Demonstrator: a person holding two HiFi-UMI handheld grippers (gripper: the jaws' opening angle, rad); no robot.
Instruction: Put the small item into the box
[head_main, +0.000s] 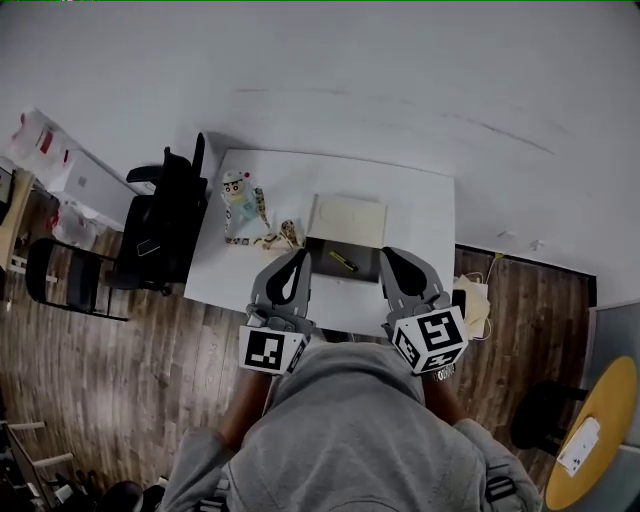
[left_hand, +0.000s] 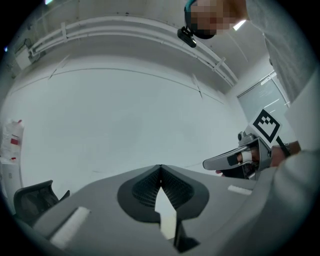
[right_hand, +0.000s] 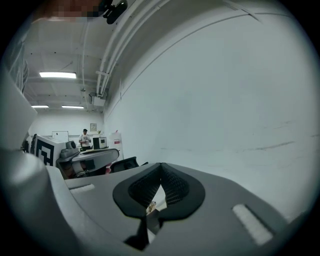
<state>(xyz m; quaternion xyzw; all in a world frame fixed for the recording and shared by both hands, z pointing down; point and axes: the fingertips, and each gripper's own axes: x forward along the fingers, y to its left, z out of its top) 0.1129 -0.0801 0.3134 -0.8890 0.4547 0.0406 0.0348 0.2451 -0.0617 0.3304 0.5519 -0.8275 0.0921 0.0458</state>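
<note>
Over table (head_main: 420, 205) edge: left gripper (head_main: 297, 257), right gripper (head_main: 390, 257)

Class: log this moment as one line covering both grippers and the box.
left gripper: shut, empty | right gripper: shut, empty | box: open, yellow item inside | figurine: left of box

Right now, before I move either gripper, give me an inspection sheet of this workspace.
Surface: white table, bare at its right.
Job's things: open box with a yellow item inside; small items lie left of it.
Clutter: cartoon figure left of the box.
Grippers: left gripper and right gripper shut, empty.
Cables: thin cable on the floor, right of the table.
Surroundings: black office chair, yellow round table.
</note>
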